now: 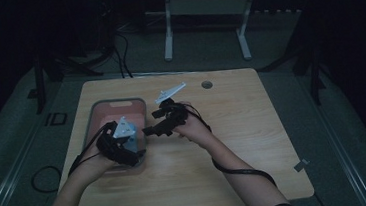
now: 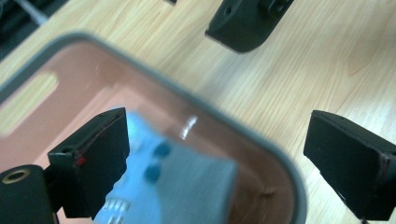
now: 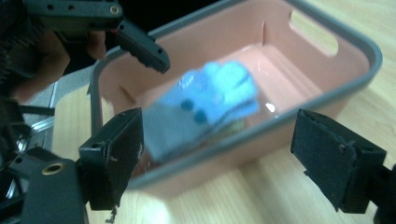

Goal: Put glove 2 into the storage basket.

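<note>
1. The left gripper [image 2: 215, 163] is seen with its jaws spread wide and nothing between the pads; it hangs over the near end of the basin.
2. The right gripper [image 3: 217, 158] is likewise held wide apart and empty, just beside the basin's long wall on the table [image 1: 235, 143].
3. The blue-grey glove [image 3: 205, 109] is found inside the pink basin [image 3: 322, 100], lying on its floor, apart from both sets of jaws. In the high view the basin [image 1: 94, 108] is placed at the table's left part.
4. The step in hand is judged to be the release: the glove appears to have been dropped into the basin, and both tools are clear of it.
5. The next move is judged to call for the grippers to be drawn back from the basin without the rim being caught.
6. The glove is seen as soft knit, light blue at the fingers, grey at the cuff, with dark blue dots; it is slightly blurred and lies crumpled.
</note>
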A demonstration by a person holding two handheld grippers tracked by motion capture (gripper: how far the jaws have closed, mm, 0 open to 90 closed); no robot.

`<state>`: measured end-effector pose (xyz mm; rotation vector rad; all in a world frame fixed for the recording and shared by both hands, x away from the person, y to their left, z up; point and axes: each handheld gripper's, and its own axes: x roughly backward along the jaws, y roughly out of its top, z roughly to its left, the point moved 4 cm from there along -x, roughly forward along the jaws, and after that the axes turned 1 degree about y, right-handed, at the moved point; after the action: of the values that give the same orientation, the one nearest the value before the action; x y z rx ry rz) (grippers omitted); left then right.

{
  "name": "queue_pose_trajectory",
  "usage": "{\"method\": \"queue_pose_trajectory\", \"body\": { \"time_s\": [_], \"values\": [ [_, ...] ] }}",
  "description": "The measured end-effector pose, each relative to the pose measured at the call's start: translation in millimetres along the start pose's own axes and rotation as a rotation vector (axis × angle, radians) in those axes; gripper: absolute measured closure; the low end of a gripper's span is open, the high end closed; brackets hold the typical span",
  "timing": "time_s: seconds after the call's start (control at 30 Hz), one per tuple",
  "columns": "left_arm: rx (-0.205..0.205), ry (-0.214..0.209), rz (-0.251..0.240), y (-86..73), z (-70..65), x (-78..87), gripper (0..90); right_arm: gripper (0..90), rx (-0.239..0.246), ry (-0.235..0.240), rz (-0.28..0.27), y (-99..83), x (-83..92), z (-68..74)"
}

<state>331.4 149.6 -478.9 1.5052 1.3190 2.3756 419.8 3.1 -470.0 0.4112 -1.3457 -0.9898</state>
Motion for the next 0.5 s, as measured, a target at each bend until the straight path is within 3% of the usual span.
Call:
{"method": "queue_pose_trajectory", "body": {
  "time_s": [0.07,0.2,0.43,0.5],
  "values": [
    [0.009,-0.037,-0.007,3.9,-5.8,-3.0,7.4,17.5,-0.005,0.002,0.010,-4.7,5.9,-0.4],
    [0.001,-0.072,-0.027,10.4,-17.4,-7.9,7.4,17.3,-0.002,0.006,0.011,-14.8,16.7,-0.9],
    [-0.019,-0.088,-0.040,18.3,-34.0,-16.4,7.4,16.0,-0.010,-0.012,0.019,-39.0,27.1,-6.8],
    [-0.017,-0.111,-0.056,21.3,-40.4,-19.3,7.3,16.0,-0.013,-0.013,0.019,-46.1,29.4,-8.3]
  ]
}}
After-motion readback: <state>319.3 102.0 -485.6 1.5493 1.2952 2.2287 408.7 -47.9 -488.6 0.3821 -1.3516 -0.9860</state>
